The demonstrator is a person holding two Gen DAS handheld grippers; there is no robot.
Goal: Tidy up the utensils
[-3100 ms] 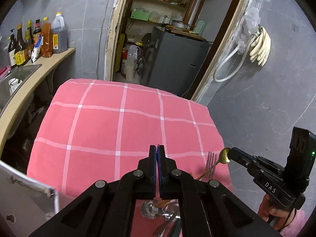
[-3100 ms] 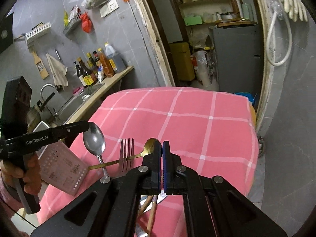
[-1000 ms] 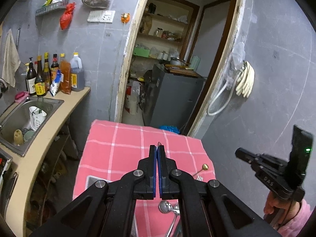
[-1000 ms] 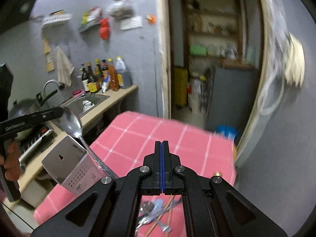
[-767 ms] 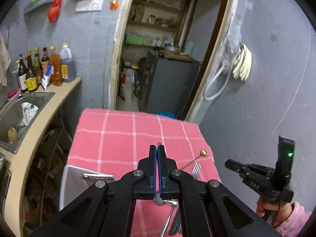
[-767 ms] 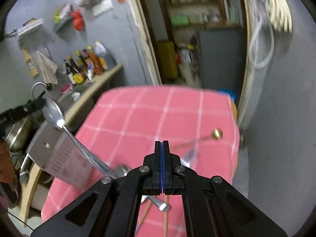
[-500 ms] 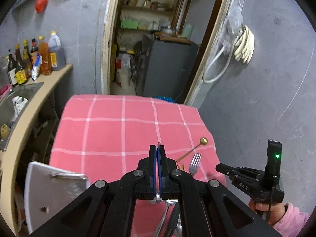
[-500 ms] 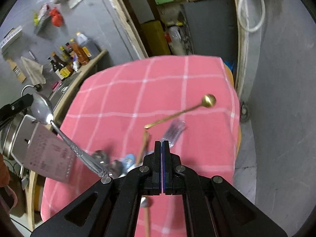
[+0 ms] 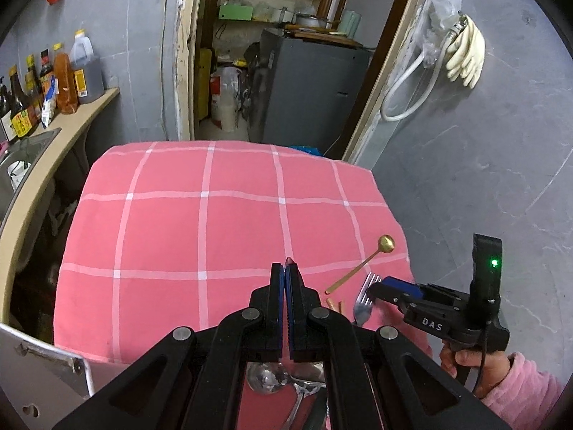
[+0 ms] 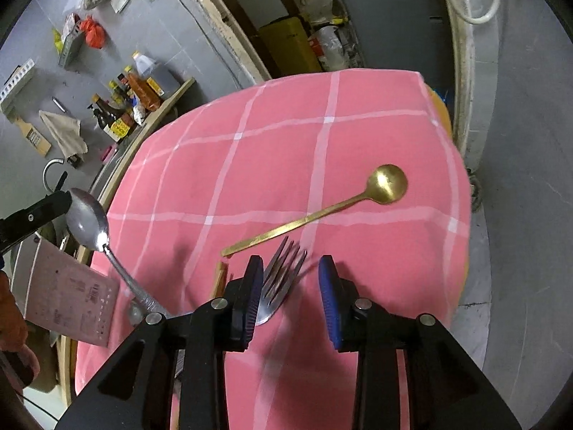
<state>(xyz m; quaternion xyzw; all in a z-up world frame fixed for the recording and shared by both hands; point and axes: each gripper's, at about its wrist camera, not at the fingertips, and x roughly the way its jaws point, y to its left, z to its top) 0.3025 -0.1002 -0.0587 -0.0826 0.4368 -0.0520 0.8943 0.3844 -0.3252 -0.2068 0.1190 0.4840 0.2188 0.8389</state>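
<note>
Right gripper (image 10: 290, 288) low over the fork (image 10: 281, 279), jaws spread wide.
Fork lies on the pink checked cloth (image 10: 272, 165) near its right edge, tines toward 1 o'clock, left pad beside it; gold spoon (image 10: 315, 215) just beyond. At 9 o'clock, left gripper (image 9: 285, 308) is clamped on a steel spoon (image 10: 96, 236) above the metal holder (image 10: 68, 301). Bare cloth spreads toward 12 o'clock.

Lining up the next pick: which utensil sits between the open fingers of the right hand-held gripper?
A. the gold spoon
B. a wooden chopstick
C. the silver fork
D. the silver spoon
C: in the right wrist view the right hand-held gripper is open with the silver fork between its fingers, close to the left one, while the gold spoon lies farther out on the pink cloth.
</note>
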